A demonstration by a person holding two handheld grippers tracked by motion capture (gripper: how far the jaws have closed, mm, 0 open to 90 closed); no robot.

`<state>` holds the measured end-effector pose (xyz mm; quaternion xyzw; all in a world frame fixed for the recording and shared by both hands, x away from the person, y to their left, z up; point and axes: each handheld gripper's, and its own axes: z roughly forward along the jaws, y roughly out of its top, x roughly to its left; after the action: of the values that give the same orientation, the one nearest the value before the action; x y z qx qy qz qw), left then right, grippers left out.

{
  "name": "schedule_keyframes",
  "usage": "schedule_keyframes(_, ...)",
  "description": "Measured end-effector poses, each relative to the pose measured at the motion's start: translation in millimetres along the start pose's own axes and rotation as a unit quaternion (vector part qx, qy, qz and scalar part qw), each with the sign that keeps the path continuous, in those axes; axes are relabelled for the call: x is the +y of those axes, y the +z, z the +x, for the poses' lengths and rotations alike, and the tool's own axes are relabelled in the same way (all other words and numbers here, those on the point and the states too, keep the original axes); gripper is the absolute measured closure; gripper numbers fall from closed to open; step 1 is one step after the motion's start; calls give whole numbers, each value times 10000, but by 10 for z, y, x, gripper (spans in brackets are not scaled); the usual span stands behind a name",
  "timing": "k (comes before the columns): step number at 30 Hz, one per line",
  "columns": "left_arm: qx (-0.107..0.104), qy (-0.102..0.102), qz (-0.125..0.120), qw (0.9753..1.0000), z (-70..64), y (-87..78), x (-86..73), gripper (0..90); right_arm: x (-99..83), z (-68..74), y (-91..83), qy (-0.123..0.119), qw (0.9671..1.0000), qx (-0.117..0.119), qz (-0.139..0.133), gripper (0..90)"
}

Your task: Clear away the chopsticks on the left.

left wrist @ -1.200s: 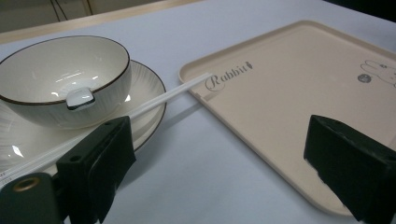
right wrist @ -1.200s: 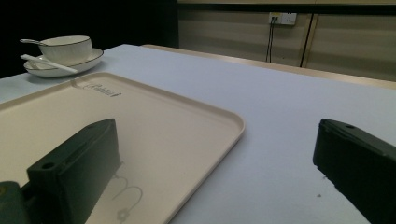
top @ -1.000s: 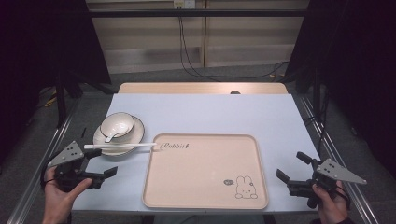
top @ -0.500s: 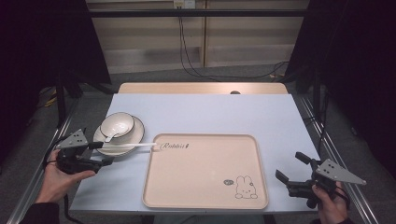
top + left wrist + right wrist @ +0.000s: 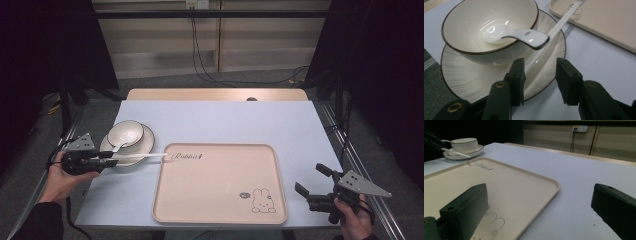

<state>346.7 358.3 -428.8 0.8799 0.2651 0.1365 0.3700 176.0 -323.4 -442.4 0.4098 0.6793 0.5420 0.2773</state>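
At counter's near-left edge we hold the left gripper [image 5: 540, 80], jaws spread w/ the white chopsticks [image 5: 554, 30] lying between them, unpinched. Chopsticks rest across the plate [image 5: 461, 75], tips on the tray [image 5: 220, 182]. Bowl [image 5: 469, 25] w/ spoon [image 5: 521, 36] sits beyond. Right gripper [image 5: 312, 182] hovers near-right, jaws spread, holding nothing.

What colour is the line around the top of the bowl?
Dark brown, a thin line on the bowl's rim; clearest in the left gripper view.
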Motion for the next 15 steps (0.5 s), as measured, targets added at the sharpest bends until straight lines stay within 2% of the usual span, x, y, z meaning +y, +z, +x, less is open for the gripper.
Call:
schedule_keyframes(3,26,44,-13,10000,34,13,11,595,0,-2,-1,-5,10000,12,14,6)
schedule_keyframes(5,-80,82,15,9999,51,26,14,595,0,0,1,-17,10000,4,15,6)
schedule_keyframes(6,-46,157,125,9998,60,34,13,590,-1,4,1,-10,10000,10,34,6)
schedule_keyframes(11,19,242,138,9996,84,74,-16,596,-3,5,-2,-1,10000,28,40,6)
schedule_keyframes(12,-21,258,112,9996,91,91,-23,597,-3,4,-1,2,10000,30,40,6)
schedule_keyframes(13,67,282,132,9995,94,107,-26,597,-4,4,0,-1,10000,34,44,6)
schedule_keyframes(15,-1,265,123,9996,101,128,-27,597,-4,5,-1,3,10000,43,44,6)
